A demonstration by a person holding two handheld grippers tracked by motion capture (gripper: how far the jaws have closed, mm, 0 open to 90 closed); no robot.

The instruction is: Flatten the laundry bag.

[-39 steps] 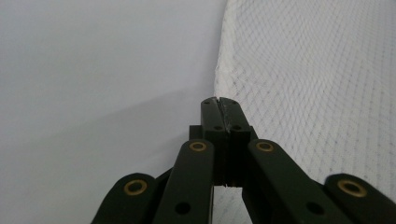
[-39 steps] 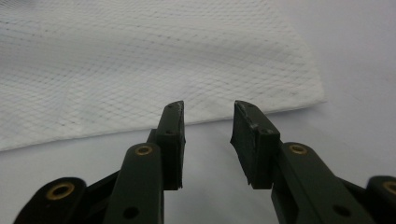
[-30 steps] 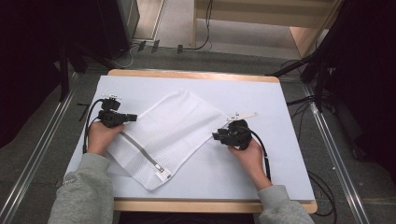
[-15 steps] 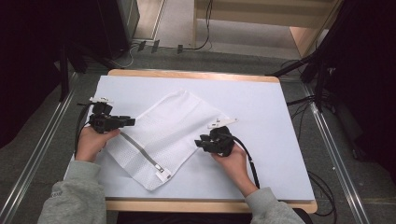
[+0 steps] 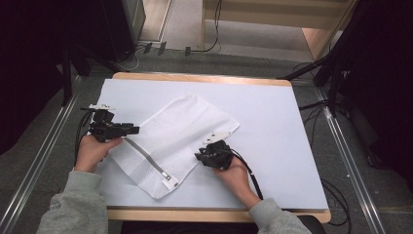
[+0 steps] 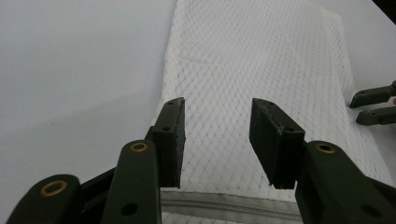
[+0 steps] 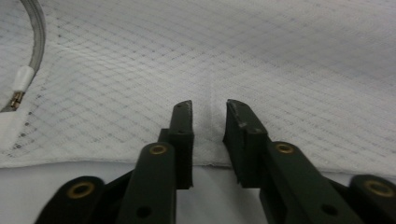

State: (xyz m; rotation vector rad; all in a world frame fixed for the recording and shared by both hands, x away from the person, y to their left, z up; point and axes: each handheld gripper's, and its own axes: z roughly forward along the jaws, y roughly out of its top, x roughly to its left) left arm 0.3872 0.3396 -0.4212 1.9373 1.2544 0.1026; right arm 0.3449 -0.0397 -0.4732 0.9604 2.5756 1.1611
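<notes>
White mesh bag lying flat and slantwise on the white surface, directly ahead of both hand-held grippers. Left hand-held gripper at the bag's zipper end, jaws spread wide over the mesh with nothing between them; grey zipper running crosswise just beneath them in the left gripper view. Right hand-held gripper at the bag's near long edge, jaws parted by a narrow gap, tips over the hem, nothing clamped. Right gripper view alone resolves the brass zipper pull with its white tab, far to that gripper's left; left gripper view alone catches the other gripper's jaw tips at the bag's far edge. Versus 0.5 s ago: right gripper shifted slightly inward along the edge, bag unmoved. No legible writing.
</notes>
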